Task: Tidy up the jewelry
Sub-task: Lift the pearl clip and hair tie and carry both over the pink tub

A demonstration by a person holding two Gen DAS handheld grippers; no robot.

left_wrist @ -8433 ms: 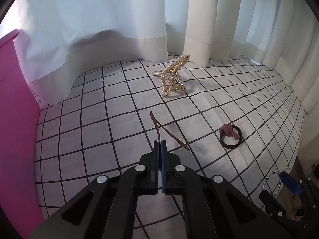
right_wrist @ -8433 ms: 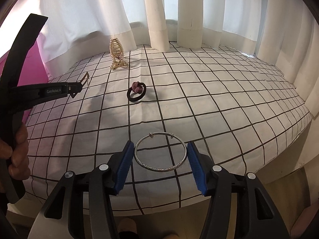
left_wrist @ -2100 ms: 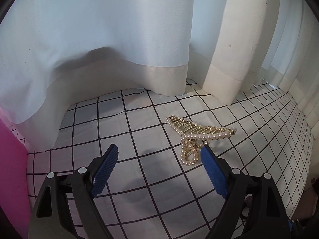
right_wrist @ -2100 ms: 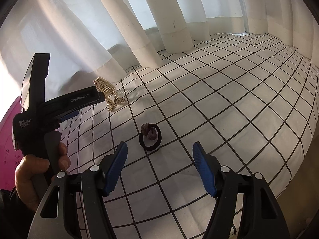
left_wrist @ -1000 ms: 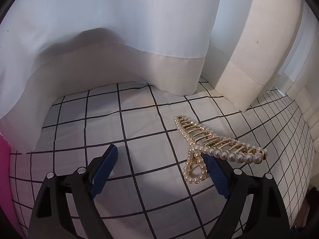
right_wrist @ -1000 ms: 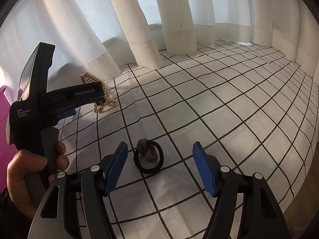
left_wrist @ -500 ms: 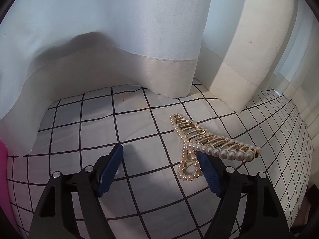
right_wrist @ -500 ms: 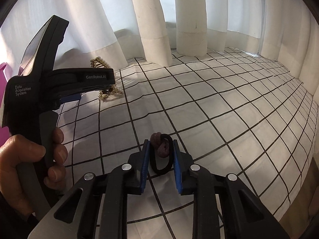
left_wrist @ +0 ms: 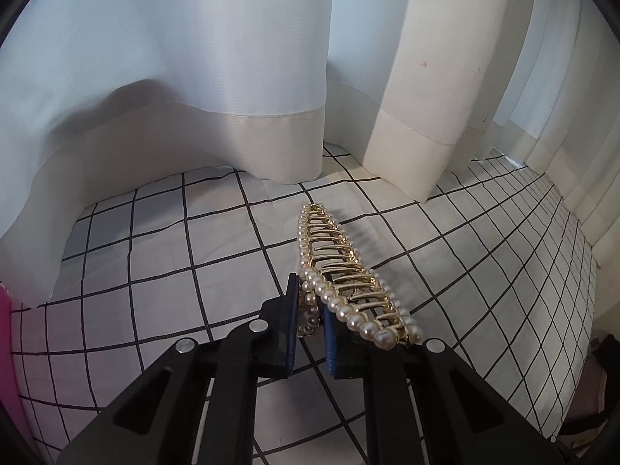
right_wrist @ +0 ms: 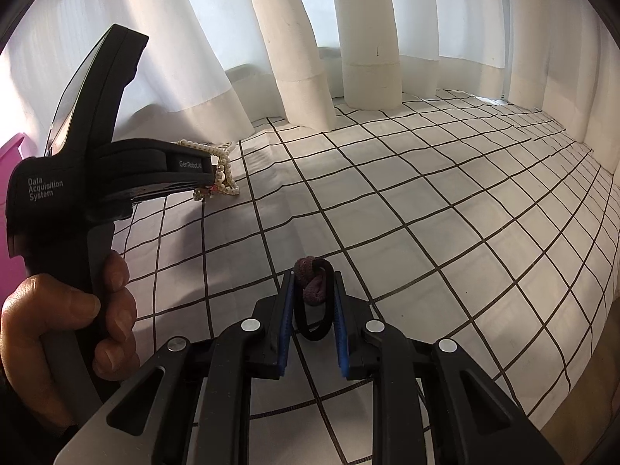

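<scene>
- While both grippers grip an item, nothing is sorted yet; judged as the pick-up stage of the organizing.
- Left gripper (left_wrist: 310, 323): jaws narrow, pinched on the looped handle end of the pearl clip (left_wrist: 341, 279). Clip's toothed body runs up and away from the jaws toward frame centre. Grabbing the handle end probably keeps the pads off the bulky teeth.
- Clip sits lower centre of the left view, over the grid cloth (left_wrist: 155, 271) on the table. Far tip looks close to the cloth; cannot tell if it touches or is lifted.
- Right gripper (right_wrist: 312, 312): jaws narrow, closed on the black hair tie (right_wrist: 314, 319), squeezing it into a tall oval. Tie's mauve knot (right_wrist: 310, 281) sticks up above the pads. Bottom of the tie hangs between the jaws; cannot tell contact with the cloth.
- Tie is at lower centre of the right view.
- Right view only: the person's left hand (right_wrist: 66, 317) wrapped on the left gripper's handle at lower left, and the clip seen side-on at middle left, poking past that gripper's nose.
- Right view also shows a wide stretch of cloth with no other jewelry on it.
- Left view only: the pad contact on the clip's loop, close up.
- Pink panel (left_wrist: 6, 352) shows at the left edge of both views; maybe the organizer, cannot tell.
- Curtains (left_wrist: 232, 77) hang along the table's back edge, hems resting on the cloth.
</scene>
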